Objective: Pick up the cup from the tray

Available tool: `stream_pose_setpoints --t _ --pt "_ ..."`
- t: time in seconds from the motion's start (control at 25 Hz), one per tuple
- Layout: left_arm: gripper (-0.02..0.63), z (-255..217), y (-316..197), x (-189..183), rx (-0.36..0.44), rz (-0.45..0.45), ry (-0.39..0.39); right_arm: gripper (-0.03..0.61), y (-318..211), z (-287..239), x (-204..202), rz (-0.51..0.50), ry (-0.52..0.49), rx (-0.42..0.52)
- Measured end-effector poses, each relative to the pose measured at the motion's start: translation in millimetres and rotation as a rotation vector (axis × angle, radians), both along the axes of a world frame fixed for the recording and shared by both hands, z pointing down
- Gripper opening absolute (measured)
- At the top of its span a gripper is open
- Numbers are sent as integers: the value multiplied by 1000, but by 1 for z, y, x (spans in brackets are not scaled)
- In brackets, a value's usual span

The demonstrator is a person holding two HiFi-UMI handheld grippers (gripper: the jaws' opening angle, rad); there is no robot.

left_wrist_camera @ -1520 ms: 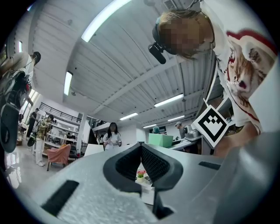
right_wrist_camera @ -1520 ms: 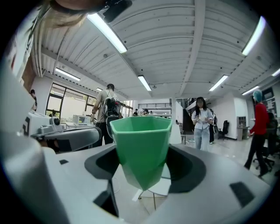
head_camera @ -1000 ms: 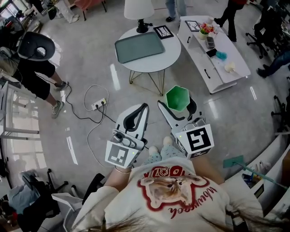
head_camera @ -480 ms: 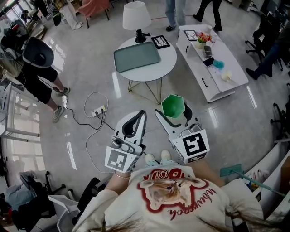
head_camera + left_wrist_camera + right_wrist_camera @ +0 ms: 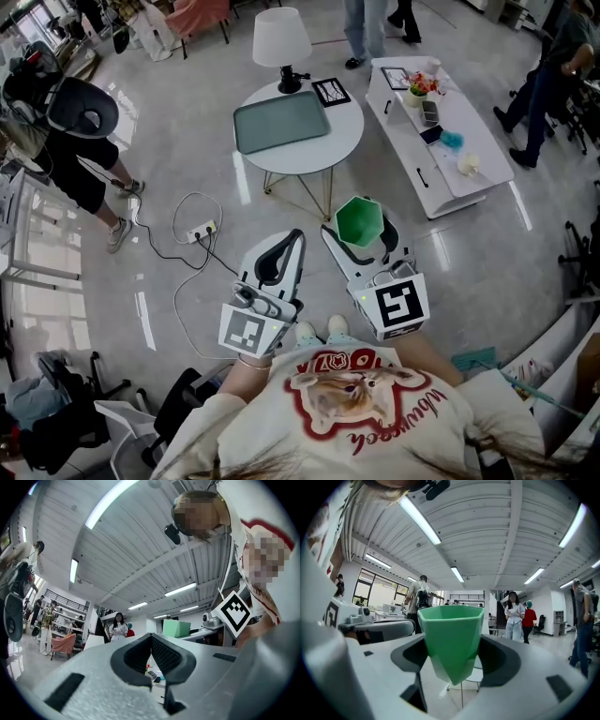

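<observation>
Done: you have the green cup [image 5: 359, 221] off the tray [image 5: 281, 122], so the pick-up looks complete.
Cup: upright in the air over the floor, close to your body and well apart from the tray.
Right gripper [image 5: 360, 228]: fingers [image 5: 502, 660] clamped on the cup's sides.
Left gripper [image 5: 296, 240]: fingers [image 5: 133, 656] pressed together, nothing between them.
Left to do: little, by my reading; keep the hold firm.
Around: the tray lies bare on the round tabletop [image 5: 349, 122] beside a lamp [image 5: 281, 39]; a power strip [image 5: 202, 226] sits on the floor.
In the way: nothing near the cup.
</observation>
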State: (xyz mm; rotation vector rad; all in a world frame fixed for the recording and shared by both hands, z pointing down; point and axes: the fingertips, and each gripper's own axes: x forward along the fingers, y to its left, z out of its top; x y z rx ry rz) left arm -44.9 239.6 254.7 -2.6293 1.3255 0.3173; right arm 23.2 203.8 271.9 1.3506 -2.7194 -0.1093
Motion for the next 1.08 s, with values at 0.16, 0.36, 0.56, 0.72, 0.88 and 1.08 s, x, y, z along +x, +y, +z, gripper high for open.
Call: stream_pose_setpoints --t 0.16,0.36,0.56,0.72,0.88,1.08 --pt "14 3 -1 3 -10 4 -3 331 -4 -2 1 1 -8 1" --pt "14 -1 -2 3 -26 -1 6 331 -3 -1 -1 -7 -9 -6" --pt "14 0 -1 4 -17 -4 6 331 -3 1 1 -8 -8 -9" --pt "14 3 -3 6 -14 -8 -8 331 -5 2 4 -5 -15 -12" --pt "14 3 -3 5 -19 -11 -3 330 -6 3 3 -11 -13 -14" --pt "14 7 -2 -1 -28 -20 -5 330 -5 0 -5 -31 0 11"
